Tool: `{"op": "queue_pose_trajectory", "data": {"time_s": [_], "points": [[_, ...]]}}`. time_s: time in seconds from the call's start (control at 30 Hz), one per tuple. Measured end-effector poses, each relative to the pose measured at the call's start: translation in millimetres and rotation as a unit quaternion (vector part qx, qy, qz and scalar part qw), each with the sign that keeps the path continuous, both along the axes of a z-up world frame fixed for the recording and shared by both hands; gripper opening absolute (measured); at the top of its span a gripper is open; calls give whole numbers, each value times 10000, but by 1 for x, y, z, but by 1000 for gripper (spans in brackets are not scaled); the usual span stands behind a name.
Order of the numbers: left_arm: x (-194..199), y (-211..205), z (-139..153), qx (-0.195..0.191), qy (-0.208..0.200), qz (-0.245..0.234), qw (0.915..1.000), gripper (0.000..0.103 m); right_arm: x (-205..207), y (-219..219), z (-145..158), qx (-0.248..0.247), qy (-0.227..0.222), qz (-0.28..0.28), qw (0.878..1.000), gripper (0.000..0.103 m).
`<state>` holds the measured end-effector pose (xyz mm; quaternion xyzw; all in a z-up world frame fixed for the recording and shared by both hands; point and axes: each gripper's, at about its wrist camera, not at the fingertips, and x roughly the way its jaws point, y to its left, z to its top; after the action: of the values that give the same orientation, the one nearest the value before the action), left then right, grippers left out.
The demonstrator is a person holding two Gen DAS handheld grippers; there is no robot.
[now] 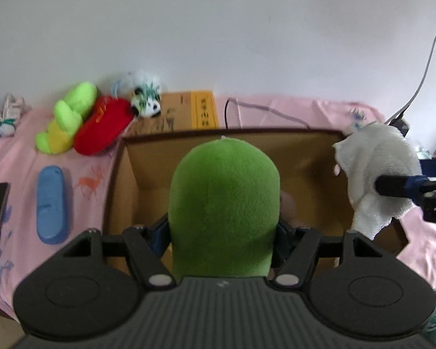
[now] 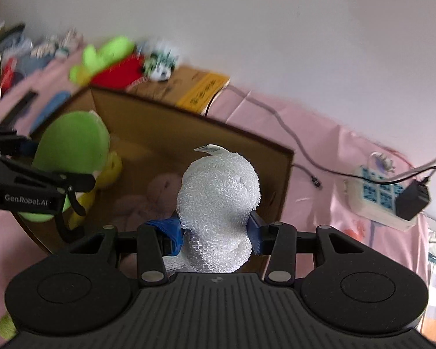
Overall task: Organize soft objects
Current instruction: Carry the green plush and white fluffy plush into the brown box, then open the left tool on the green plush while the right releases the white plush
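Left gripper (image 1: 222, 232) clamps green plush (image 1: 223, 200); right gripper (image 2: 216, 234) pinches white plush (image 2: 218, 200). Both hang over open box (image 1: 276, 133), a pink toy (image 2: 157, 195) already inside. Advice: lower well past the rim, release each apart, clear of the flaps.

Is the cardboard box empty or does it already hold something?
Not empty. The cardboard box stands open, and a pale pink plush lies on its floor in the right wrist view.
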<state>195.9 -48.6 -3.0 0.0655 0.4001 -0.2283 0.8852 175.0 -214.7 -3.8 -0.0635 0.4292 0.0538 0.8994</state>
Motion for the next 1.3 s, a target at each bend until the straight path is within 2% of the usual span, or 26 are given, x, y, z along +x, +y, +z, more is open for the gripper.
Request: {"op": "queue_pose_trajectory", "data": {"time_s": [0.23,0.4,0.5,0.73,1.03,1.2,1.3], "points": [[18,-9,-34,269,448,241,9983,70,22,0,-24,-47,401,157,9991,32],[23,-11,-52,405,668,372,9962,74,25,-3,-25,-63,570,263,9980,33],[22,-10,-55,466,657,381,9960,76,25,-12,-17,299,595,239,9975,33],[14,-7,-36,410,503,444,9969,87,11,-32,10,932,348,-139,9949,33],[-13,-4,10,527,-158,544,9970,87,-32,-34,41,2083,-175,-594,9761,33],[-31,4,29,593,-449,602,9954,87,-61,-17,52,2155,-695,-810,9706,33],[-42,12,36,650,-551,689,9940,88,-79,-7,53,2224,-844,-986,9663,33]]}}
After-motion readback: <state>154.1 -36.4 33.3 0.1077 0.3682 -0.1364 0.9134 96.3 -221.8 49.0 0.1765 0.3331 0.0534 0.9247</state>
